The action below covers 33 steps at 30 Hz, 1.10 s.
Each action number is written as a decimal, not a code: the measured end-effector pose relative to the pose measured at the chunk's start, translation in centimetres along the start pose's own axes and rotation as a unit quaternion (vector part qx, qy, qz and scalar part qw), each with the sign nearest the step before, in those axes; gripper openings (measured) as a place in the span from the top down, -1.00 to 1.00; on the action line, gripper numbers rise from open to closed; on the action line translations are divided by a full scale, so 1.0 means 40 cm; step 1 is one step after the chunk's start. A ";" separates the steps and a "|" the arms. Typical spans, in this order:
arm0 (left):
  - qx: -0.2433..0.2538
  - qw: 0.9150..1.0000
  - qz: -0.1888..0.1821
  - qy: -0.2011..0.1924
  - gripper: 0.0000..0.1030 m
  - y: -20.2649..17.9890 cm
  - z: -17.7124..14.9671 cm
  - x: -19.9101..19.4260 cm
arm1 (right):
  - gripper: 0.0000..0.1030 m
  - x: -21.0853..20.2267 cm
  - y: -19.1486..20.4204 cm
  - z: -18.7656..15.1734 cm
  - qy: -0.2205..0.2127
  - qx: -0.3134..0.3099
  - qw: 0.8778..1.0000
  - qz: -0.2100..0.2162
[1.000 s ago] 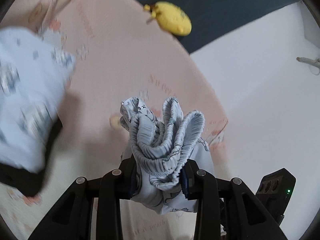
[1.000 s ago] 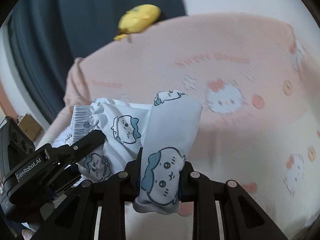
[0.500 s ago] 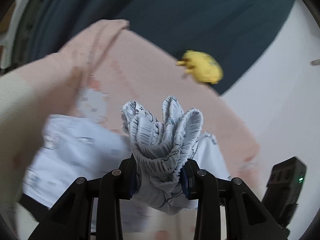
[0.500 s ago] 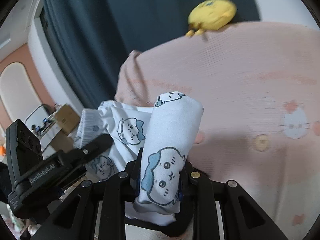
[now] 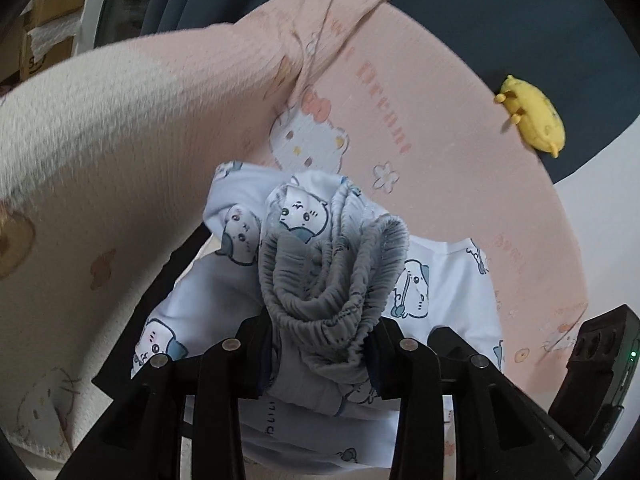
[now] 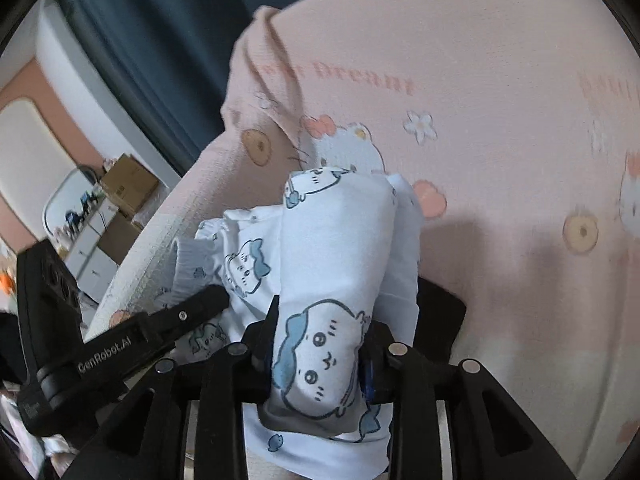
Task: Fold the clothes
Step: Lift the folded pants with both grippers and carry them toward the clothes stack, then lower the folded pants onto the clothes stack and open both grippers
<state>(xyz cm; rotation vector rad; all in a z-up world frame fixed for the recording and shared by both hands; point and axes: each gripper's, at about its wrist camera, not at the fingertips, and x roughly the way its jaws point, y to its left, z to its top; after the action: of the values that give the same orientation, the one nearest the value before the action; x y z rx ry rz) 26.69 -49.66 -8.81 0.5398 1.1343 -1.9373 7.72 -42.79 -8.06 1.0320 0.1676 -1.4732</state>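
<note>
A: Largest element first: what fills both views?

B: A pink blanket (image 5: 420,128) printed with cartoon cats, flowers and lettering. It spans the upper and right parts of the right wrist view (image 6: 500,120) and arcs from left to right across the left wrist view.

A: Next in size?

B: The garment (image 5: 328,272), white with blue-eared cartoon animals. It lies low and central in both views, on the blanket. In the left wrist view its gathered elastic waistband is bunched at lower centre; in the right wrist view a folded edge of the same garment (image 6: 332,300) stands up at lower centre.

A: And the grippers?

B: The left gripper (image 5: 320,344) tilts down toward the blanket, its black fingers flanking the bunched waistband. The jaws are opening, though the pads still press the fabric on both sides. The right gripper (image 6: 316,352) has the same downward tilt, fingers either side of the folded edge; its jaws are opening too, cloth still pinched between them. The left gripper's body also shows at lower left of the right wrist view.

A: Smallest item?

B: A yellow plush toy (image 5: 536,120), upper right of the left wrist view, at the blanket's far edge.
</note>
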 end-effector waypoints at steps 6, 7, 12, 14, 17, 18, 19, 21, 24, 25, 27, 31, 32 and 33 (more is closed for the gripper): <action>-0.036 0.999 -0.003 0.009 0.18 0.017 0.003 -0.024 | -0.16 -0.072 -0.056 0.000 -0.045 0.059 0.996 0.045; -0.044 0.999 0.002 0.002 0.08 0.019 0.005 -0.037 | -0.16 -0.098 -0.061 0.000 -0.072 0.060 0.995 0.043; -0.080 0.995 -0.012 -0.055 -0.10 0.035 0.018 -0.115 | -0.15 -0.210 -0.111 -0.001 -0.179 0.091 0.979 0.038; -0.077 0.993 -0.024 -0.087 -0.10 0.030 0.022 -0.152 | -0.10 -0.221 -0.118 0.008 -0.173 0.089 0.980 0.047; -0.049 0.991 -0.033 -0.120 -0.09 0.002 0.023 -0.191 | 0.00 -0.219 -0.087 0.010 -0.173 0.056 0.983 0.034; -0.035 0.991 -0.037 -0.127 -0.09 -0.013 0.021 -0.199 | 0.01 -0.222 -0.073 0.006 -0.178 0.044 0.983 0.029; -0.019 0.990 -0.039 -0.133 -0.09 -0.028 0.017 -0.204 | 0.03 -0.224 -0.061 0.002 -0.183 0.033 0.982 0.024; 0.011 0.990 -0.039 -0.136 -0.09 -0.064 0.012 -0.206 | 0.10 -0.209 -0.044 0.000 -0.178 0.016 0.983 0.027; 0.060 0.991 -0.020 -0.121 0.14 -0.119 0.007 -0.179 | 0.25 -0.181 0.001 -0.001 -0.157 -0.024 0.987 0.013; 0.071 0.991 -0.003 -0.112 0.19 -0.131 0.007 -0.166 | 0.32 -0.170 0.017 -0.002 -0.149 -0.038 0.988 0.007; 0.085 0.992 0.023 -0.093 0.21 -0.146 0.006 -0.138 | 0.40 -0.145 0.042 -0.001 -0.125 -0.061 0.990 -0.008; 0.071 0.994 0.050 -0.072 0.22 -0.107 0.006 -0.082 | 0.43 -0.092 0.046 -0.002 -0.071 -0.066 0.995 -0.030; 0.069 0.993 0.061 -0.070 0.22 -0.094 0.008 -0.070 | 0.43 -0.081 0.042 -0.002 -0.059 -0.062 0.996 -0.035; 0.068 0.992 0.075 -0.069 0.22 -0.084 0.009 -0.061 | 0.43 -0.071 0.037 -0.003 -0.047 -0.059 0.996 -0.039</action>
<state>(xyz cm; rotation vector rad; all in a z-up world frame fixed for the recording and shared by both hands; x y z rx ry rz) 25.40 -48.02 -5.20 0.5381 0.8549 -1.8983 8.56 -40.98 -5.57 0.8679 0.2271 -1.5612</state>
